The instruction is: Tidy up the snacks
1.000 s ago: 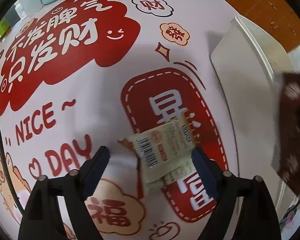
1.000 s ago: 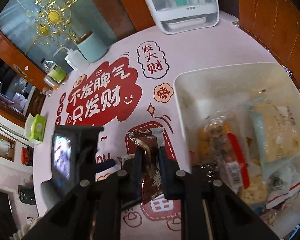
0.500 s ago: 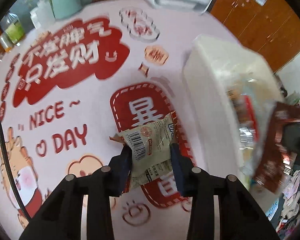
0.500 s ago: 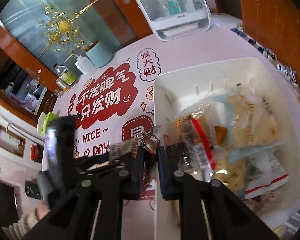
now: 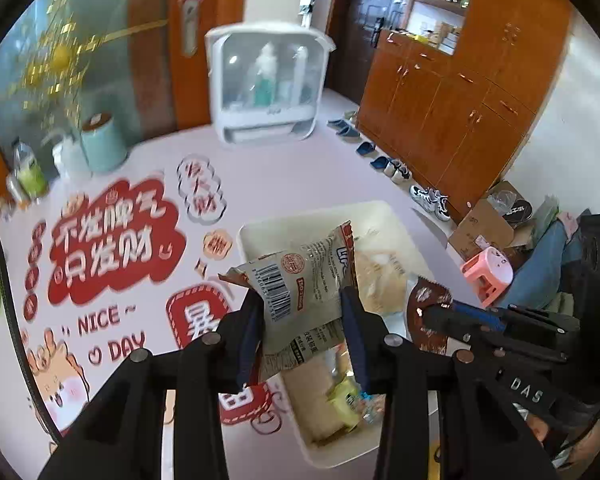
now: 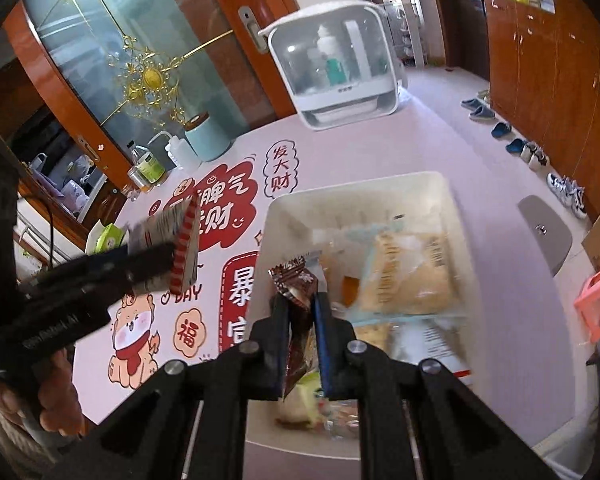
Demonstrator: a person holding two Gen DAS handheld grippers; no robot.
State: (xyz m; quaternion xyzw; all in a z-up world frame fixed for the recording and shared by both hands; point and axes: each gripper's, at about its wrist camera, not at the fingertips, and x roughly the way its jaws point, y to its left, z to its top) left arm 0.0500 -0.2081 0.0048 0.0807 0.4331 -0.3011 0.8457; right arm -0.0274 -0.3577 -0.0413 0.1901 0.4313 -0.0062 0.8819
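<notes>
My left gripper (image 5: 302,312) is shut on a pale snack packet (image 5: 296,280) with a barcode, held in the air above the near-left part of the white bin (image 5: 252,240). My right gripper (image 6: 300,304) is shut on a brown snack packet (image 6: 294,280) that stands up between its fingers, over the bin's (image 6: 360,184) left wall. The bin holds several bagged snacks, among them a pale pastry bag (image 6: 404,276). In the right wrist view the left gripper (image 6: 156,260) hangs to the left over the table, a hand on its handle.
The pink table cover (image 5: 112,248) carries red printed signs. At the table's far edge stand a white storage case (image 5: 266,84), a teal canister (image 5: 102,144) and bottles (image 6: 146,166). On the floor to the right are a pink stool (image 5: 488,276), shoes and cardboard.
My left gripper has shut on the pale packet, lifted it off the table and carried it toward the bin. My right gripper has carried the brown packet up and over the bin.
</notes>
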